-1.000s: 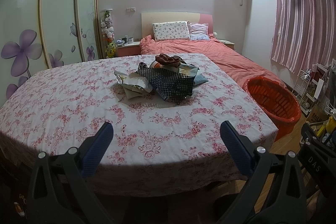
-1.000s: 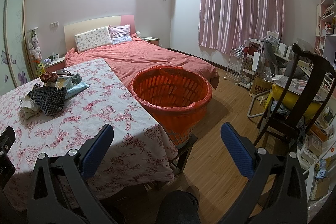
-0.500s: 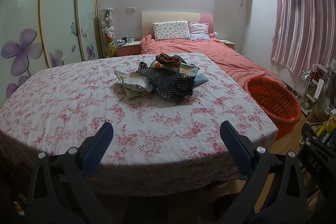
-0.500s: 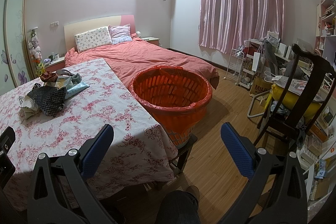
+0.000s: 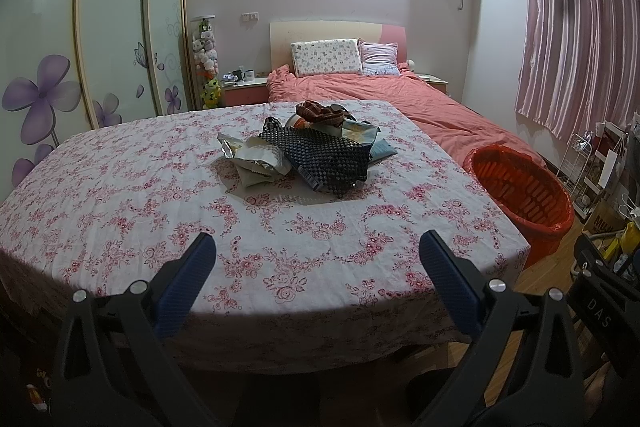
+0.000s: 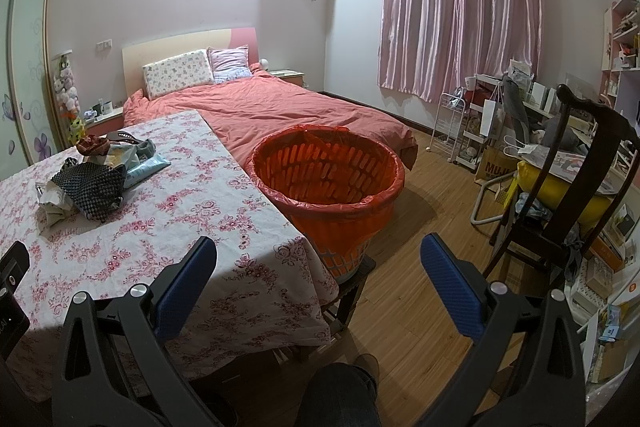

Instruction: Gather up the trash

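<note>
Both grippers, left gripper (image 5: 316, 263) and right gripper (image 6: 318, 265), fingers spread wide, empty. Best reaching first for the black dotted wrapper (image 5: 330, 161) mid-table, then the red-lined orange basket (image 6: 326, 173) beside the table's right edge.

Trash pile (image 5: 308, 151) on floral table (image 5: 120, 187)

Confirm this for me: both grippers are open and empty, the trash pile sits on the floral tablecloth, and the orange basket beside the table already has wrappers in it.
One detail is wrong. The orange basket holds no wrappers: the right wrist view looks into it and shows only its red liner. The rest stands: the left gripper and right gripper are open and empty, and the trash pile sits on the floral tablecloth.
</note>
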The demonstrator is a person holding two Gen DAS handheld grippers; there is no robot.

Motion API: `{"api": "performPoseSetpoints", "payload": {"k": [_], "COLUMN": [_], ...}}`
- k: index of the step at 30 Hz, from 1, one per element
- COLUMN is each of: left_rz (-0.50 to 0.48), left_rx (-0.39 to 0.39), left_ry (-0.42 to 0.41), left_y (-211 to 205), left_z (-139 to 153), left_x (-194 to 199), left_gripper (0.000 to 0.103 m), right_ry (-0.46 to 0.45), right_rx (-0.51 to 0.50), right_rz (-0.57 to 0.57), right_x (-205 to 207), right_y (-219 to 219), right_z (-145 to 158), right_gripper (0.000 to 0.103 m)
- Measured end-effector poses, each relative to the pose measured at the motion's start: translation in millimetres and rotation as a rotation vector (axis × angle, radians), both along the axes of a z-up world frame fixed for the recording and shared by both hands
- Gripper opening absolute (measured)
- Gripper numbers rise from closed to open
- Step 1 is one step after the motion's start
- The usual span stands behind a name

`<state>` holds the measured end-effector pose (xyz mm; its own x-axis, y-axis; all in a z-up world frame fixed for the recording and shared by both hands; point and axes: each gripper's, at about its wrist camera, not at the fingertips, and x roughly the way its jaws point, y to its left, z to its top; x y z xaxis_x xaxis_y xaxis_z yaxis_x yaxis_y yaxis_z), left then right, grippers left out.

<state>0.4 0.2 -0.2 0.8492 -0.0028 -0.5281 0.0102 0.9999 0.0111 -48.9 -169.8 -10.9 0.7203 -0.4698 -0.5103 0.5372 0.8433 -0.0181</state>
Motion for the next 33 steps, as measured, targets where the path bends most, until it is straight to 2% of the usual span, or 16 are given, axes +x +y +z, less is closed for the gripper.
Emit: {"api": "performPoseSetpoints", "payload": {"k": [33], "left_rz": [-0.001], "left_rx": [0.0], "left_ry": [0.007], "left_y": [0.1], "left_z": [-0.3], "left_x": [0.5], "left_gripper": [0.099], "right_ry": [0.009], "right_rx": [0.002], "right_rz": [-0.004], "right_x": [4.0], "right_y": [-0.3], "right_z": [-1.7], "right_gripper": [0.101]}}
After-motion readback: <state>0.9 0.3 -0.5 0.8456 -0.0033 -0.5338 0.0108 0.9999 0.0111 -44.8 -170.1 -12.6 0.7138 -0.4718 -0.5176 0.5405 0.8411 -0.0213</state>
